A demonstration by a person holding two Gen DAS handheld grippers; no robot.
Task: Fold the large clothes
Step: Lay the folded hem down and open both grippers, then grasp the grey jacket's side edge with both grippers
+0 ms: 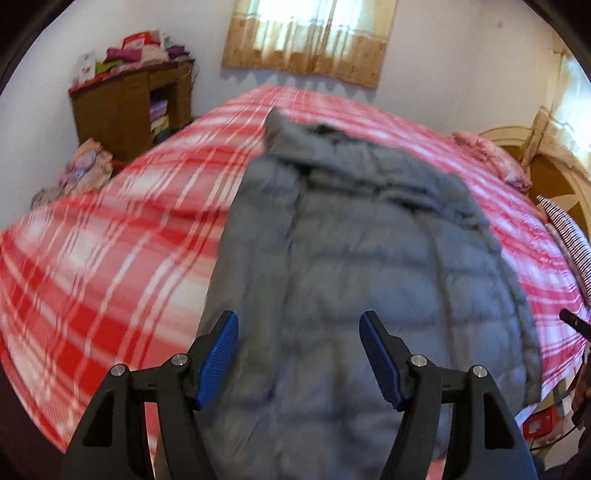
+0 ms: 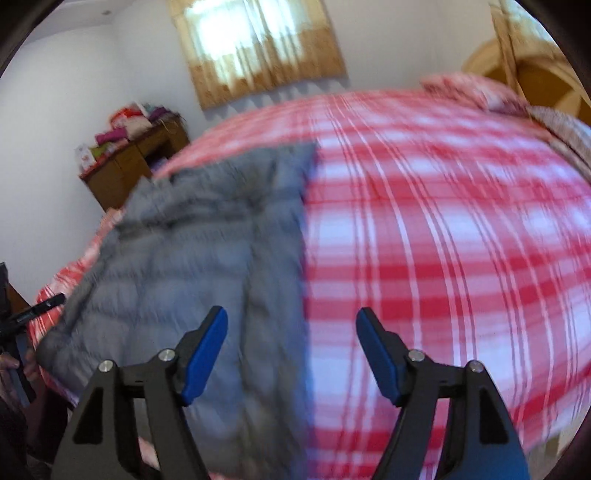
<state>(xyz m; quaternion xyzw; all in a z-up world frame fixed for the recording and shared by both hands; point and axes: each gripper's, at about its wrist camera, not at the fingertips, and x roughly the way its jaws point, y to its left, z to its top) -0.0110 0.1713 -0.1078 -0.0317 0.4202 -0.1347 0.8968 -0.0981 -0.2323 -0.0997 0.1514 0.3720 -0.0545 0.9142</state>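
Note:
A grey quilted puffer jacket [image 1: 362,266] lies lengthwise on a bed with a red and white plaid cover [image 1: 103,266], its hood at the far end. My left gripper [image 1: 299,325] is open and empty above the jacket's near hem. In the right wrist view the jacket [image 2: 192,266] lies on the left of the plaid bed [image 2: 443,258]. My right gripper [image 2: 291,321] is open and empty above the jacket's right edge. Both views are motion-blurred.
A brown wooden cabinet [image 1: 125,110] with stacked folded clothes stands at the far left by the wall. A pile of clothes [image 1: 85,170] lies beside it. A curtained window [image 1: 310,33] is behind the bed. Pink pillows [image 1: 491,158] and a wooden headboard [image 1: 554,177] are at the right.

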